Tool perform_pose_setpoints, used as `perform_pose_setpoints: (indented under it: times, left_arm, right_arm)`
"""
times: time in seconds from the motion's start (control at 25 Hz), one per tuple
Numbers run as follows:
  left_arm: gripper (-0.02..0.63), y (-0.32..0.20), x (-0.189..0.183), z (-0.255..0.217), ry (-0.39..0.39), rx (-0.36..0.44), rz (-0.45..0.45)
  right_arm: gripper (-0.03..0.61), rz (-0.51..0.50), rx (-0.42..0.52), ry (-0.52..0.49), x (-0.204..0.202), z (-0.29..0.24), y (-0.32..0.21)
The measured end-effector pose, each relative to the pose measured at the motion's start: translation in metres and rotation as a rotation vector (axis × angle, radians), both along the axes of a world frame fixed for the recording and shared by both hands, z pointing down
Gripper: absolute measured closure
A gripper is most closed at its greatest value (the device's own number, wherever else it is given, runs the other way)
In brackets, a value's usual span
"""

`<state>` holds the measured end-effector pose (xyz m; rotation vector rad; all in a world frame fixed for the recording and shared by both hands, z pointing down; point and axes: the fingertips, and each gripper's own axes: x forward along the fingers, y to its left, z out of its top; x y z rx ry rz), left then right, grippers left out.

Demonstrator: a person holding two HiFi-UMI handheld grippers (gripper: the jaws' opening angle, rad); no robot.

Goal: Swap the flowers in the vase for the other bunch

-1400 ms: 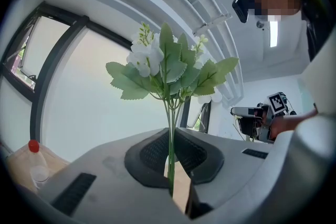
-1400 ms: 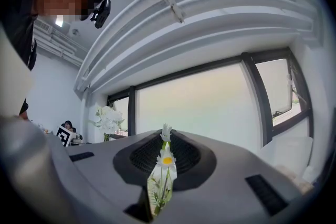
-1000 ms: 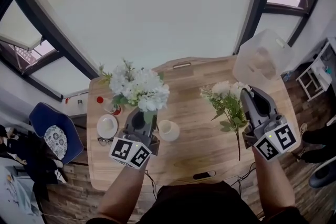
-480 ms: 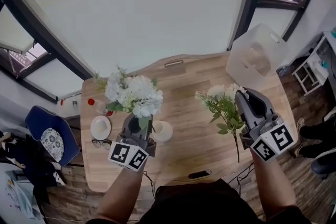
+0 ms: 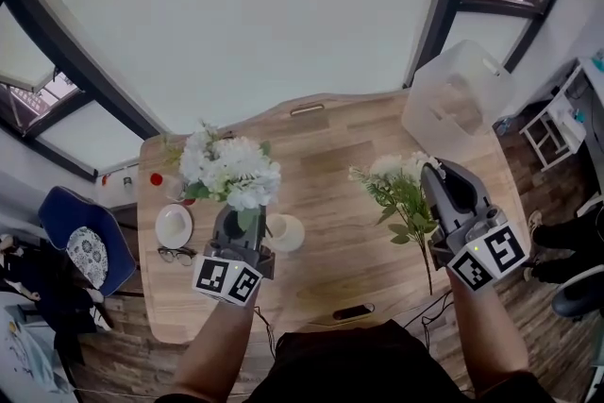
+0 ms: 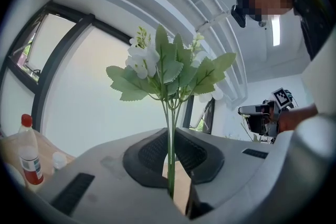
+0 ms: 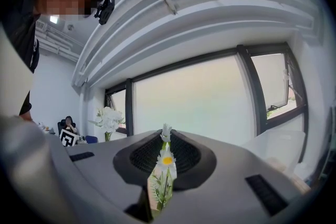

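We are pinching the white bunch (image 5: 229, 173) by its stems in the left gripper (image 5: 243, 216), the vase (image 5: 284, 232) standing at its 3 o'clock. The right gripper (image 5: 434, 175) is clamping the daisy bunch (image 5: 398, 189) between nearly closed fingers.

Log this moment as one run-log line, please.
left gripper: shut on white bunch | right gripper: shut on daisy bunch | vase: on table

Head view: steeply down on table (image 5: 330, 193)
Gripper views: close, level along own jaws
Shared: white bunch (image 5: 231, 173), head and right gripper views
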<state>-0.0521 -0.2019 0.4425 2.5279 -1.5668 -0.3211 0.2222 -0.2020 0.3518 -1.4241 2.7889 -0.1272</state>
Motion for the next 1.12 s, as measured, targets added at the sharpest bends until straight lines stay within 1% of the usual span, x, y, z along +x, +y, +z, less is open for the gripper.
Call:
perform_pose_setpoints:
  times: [0.24, 0.56, 0.8, 1.0, 1.12]
  left_arm:
    - [0.594, 0.005, -0.004, 0.016, -0.003, -0.030, -0.014]
    - [0.594, 0.011, -0.007, 0.036, -0.045, -0.047, -0.045]
    - [0.582, 0.016, -0.001, 0.054, -0.074, -0.079, -0.040]
    - [0.544, 0.019, 0.002, 0.071, -0.096, -0.141, -0.037]
    - [0.525, 0.021, 0.006, 0.082, -0.130, -0.189, -0.029]
  right_arm:
    - [0.517, 0.000, -0.011, 0.015, -0.003, 0.004, 0.000]
    - [0.517, -0.006, -0.002, 0.030, -0.008, 0.002, 0.001]
    - [0.517, -0.014, -0.007, 0.042, -0.009, 0.004, 0.002]
    - [0.517, -0.034, -0.014, 0.048, -0.015, 0.005, 0.004]
    - [0.517, -0.042, -0.011, 0.046, -0.016, 0.004, 0.005]
